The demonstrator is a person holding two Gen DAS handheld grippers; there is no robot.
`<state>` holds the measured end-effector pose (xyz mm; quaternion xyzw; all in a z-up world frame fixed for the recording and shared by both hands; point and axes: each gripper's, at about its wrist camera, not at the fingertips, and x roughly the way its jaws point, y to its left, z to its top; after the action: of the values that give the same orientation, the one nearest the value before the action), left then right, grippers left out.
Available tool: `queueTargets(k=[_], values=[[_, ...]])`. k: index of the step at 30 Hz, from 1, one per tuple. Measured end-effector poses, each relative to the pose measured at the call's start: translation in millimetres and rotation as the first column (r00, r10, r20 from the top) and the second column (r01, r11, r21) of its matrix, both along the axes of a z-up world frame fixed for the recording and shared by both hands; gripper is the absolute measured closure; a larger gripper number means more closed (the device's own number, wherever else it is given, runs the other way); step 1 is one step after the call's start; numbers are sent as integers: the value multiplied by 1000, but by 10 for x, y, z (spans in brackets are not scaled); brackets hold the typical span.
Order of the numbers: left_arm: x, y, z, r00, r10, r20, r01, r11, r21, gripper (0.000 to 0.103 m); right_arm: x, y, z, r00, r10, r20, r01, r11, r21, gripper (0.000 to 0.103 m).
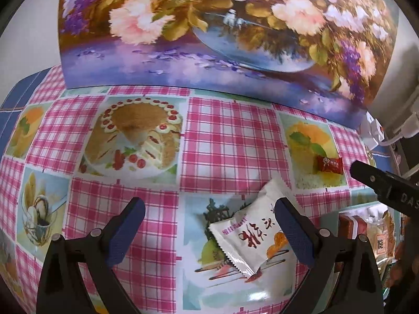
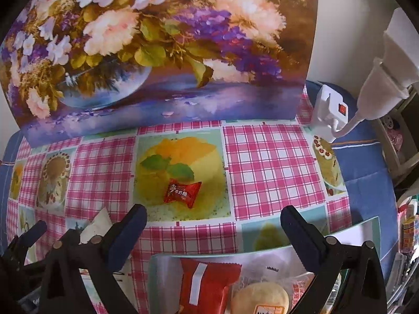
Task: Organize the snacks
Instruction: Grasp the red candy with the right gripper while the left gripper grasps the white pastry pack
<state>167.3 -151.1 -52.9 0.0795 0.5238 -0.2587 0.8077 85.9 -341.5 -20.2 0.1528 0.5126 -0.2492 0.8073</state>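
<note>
A white snack packet [image 1: 251, 231] with red characters lies on the checked tablecloth, just inside my left gripper's right finger. My left gripper [image 1: 209, 225] is open and empty above the cloth. A small red wrapped candy [image 1: 329, 164] lies further right; it also shows in the right wrist view [image 2: 182, 193], ahead of my right gripper [image 2: 213, 225], which is open and empty. A clear tray [image 2: 167, 267] below my right gripper holds a red packet [image 2: 207, 282] and a round pastry [image 2: 259, 299]. A corner of the white packet [image 2: 100, 222] shows at left.
A flower painting [image 1: 209, 31] stands upright at the table's back edge. A white power strip [image 2: 330, 112] with a cable sits at the back right. My right gripper's finger [image 1: 377, 180] enters the left wrist view at right. Shelves with clutter stand far right.
</note>
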Motion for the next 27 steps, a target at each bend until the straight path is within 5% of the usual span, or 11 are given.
queueTargets(k=[8,15,27], values=[[-80,-151,-77,996,-85,-7,85,996,-1,4,110,-220,-110,998,-58,29,53,989,136,0],[-173,-291,-131,985,-171,-6,172,985,20,4,292,-185,-195,999,-35,-11,37,990,136,2],[-333,-446,-235,963,-269,24,265,959,105,5,598,-66,-430,999,-24,-43,30,988,153,49]])
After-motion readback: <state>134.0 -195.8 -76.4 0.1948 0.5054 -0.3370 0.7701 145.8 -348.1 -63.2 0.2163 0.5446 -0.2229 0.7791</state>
